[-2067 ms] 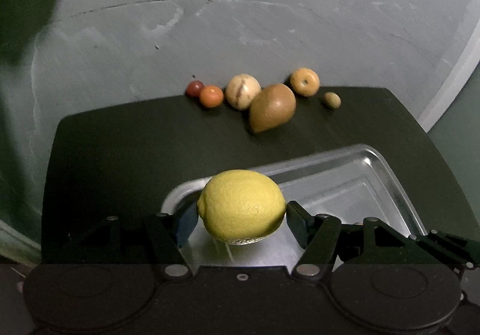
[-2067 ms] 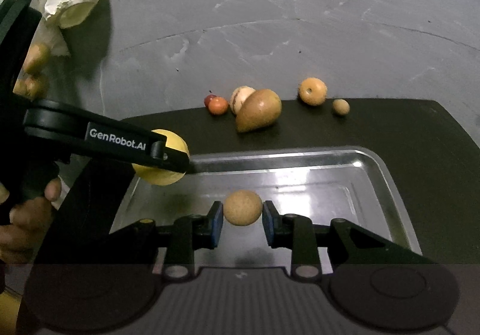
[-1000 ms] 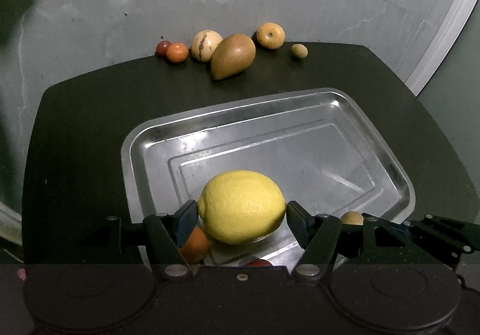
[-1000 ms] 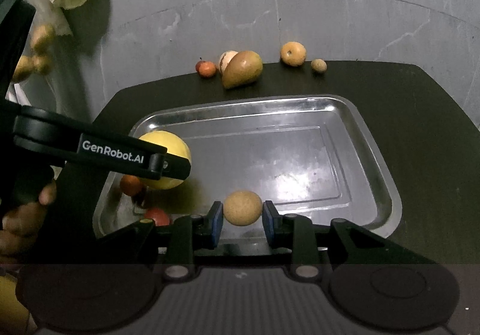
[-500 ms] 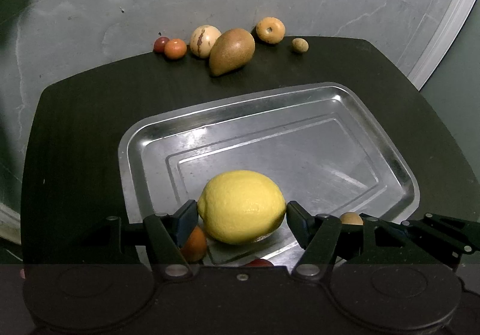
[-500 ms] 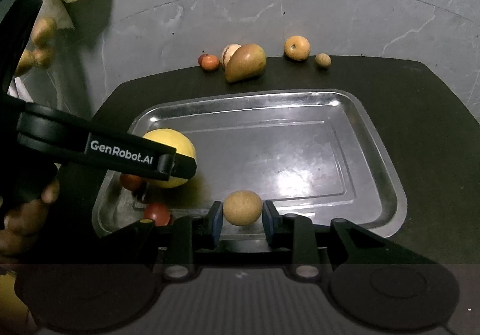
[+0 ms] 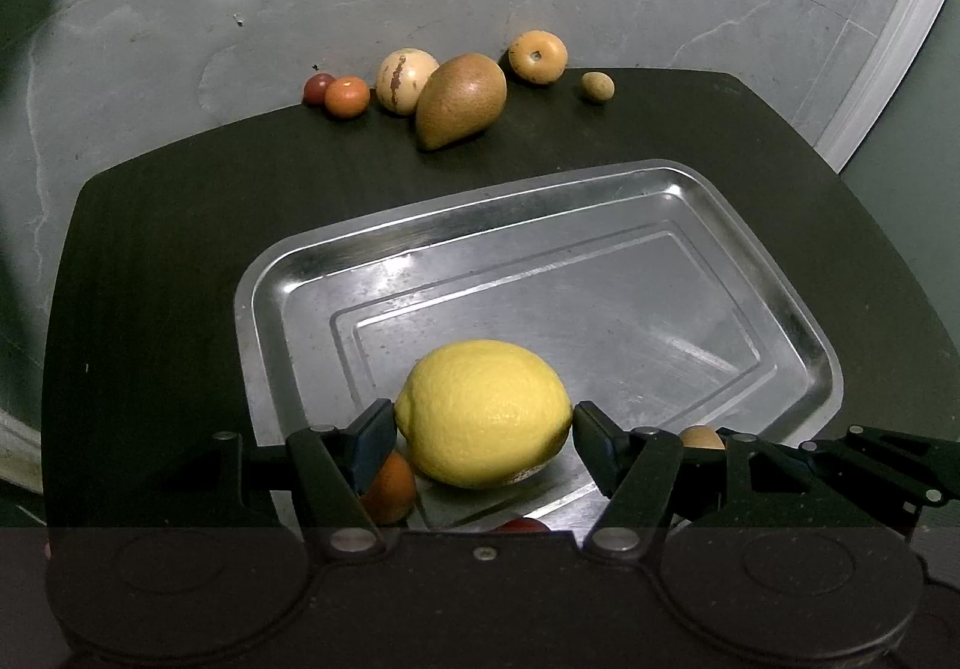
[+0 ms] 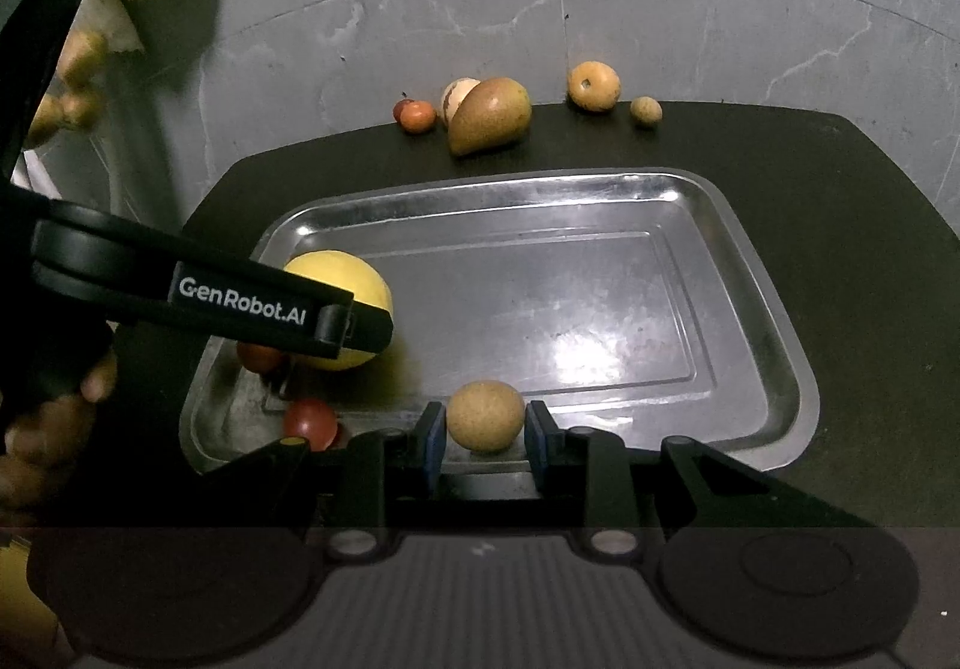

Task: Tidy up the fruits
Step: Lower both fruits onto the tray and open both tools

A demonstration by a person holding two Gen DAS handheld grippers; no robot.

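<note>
Since a moment ago both grippers have sunk slightly toward the metal tray (image 7: 780, 303). Our left gripper (image 7: 483, 432) is clenched on the lemon (image 7: 483, 412) over the tray's near-left corner; our right gripper (image 8: 485, 438) pinches a small tan round fruit (image 8: 485, 416) at the near rim. A red tomato (image 8: 310, 420) lies in the tray — the pear (image 7: 461, 99) waits on the table's far edge.
</note>
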